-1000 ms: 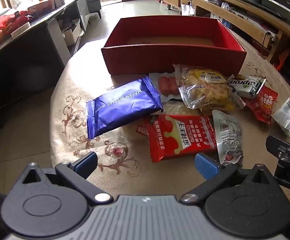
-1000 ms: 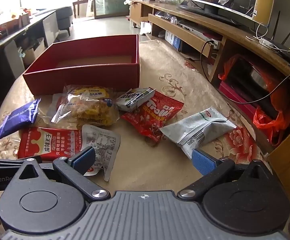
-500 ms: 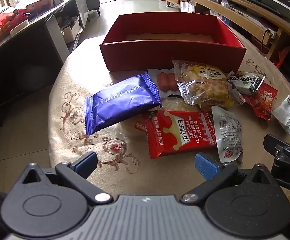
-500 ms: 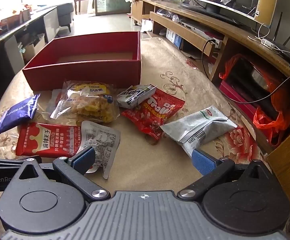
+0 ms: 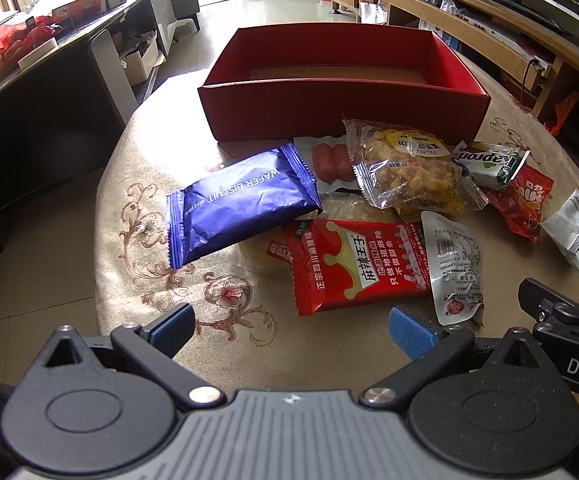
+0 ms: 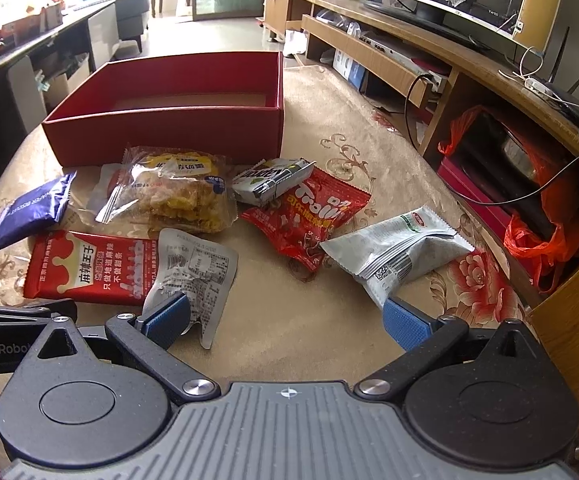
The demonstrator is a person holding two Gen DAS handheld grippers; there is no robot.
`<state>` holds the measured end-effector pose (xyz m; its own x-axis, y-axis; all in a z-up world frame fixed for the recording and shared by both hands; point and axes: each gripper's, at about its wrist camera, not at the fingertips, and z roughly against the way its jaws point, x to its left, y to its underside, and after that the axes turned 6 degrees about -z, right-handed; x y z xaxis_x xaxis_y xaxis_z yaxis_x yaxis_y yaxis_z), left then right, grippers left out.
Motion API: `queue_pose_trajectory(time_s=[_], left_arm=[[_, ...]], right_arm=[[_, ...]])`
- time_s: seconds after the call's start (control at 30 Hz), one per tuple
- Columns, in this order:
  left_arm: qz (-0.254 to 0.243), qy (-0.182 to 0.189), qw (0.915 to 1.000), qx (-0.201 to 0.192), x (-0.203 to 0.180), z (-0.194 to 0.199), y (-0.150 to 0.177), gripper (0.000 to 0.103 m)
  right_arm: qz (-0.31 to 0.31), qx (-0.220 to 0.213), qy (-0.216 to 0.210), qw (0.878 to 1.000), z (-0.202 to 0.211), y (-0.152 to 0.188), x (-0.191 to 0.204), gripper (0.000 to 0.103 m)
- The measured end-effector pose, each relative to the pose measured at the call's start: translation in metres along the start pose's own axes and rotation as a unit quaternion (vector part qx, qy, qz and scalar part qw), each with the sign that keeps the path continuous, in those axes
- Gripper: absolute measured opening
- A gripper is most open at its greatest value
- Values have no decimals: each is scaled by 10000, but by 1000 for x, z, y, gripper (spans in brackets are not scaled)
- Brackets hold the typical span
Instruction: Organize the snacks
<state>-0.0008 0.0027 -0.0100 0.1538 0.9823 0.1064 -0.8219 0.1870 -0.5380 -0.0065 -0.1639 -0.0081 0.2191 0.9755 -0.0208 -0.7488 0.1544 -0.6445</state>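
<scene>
An empty red box [image 5: 345, 116] [image 6: 161, 132] stands at the far side of the round table. In front of it lie several snack packs: a blue wafer biscuit pack [image 5: 241, 204] [image 6: 29, 212], a long red pack [image 5: 353, 264] [image 6: 89, 268], a clear pack of yellow crisps [image 5: 413, 168] [image 6: 177, 196], a silver sachet [image 5: 455, 264] [image 6: 195, 268], a red Trolli bag [image 6: 309, 216] and a white-grey pack [image 6: 397, 248]. My left gripper [image 5: 289, 328] is open, just short of the long red pack. My right gripper [image 6: 287, 316] is open, its left fingertip over the silver sachet.
The table carries a beige flowered cloth [image 5: 161, 264]. A dark counter [image 5: 29, 92] runs along the left. A wooden TV unit [image 6: 489, 80] with cables and orange bags stands close on the right. The right gripper's body [image 5: 565, 320] shows at the left view's edge.
Both grippers have crept forward and slightly down toward the snacks. The packs and the box have not moved. Both grippers stay open.
</scene>
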Motion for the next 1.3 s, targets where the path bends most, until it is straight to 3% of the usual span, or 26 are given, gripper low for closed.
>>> queue_pose_trajectory(time_s=[1.3], left_arm=[[-1,-7,10000,42,-4,0,2,94]], right_arm=[[50,92,9,9999,-4,2,2,103]])
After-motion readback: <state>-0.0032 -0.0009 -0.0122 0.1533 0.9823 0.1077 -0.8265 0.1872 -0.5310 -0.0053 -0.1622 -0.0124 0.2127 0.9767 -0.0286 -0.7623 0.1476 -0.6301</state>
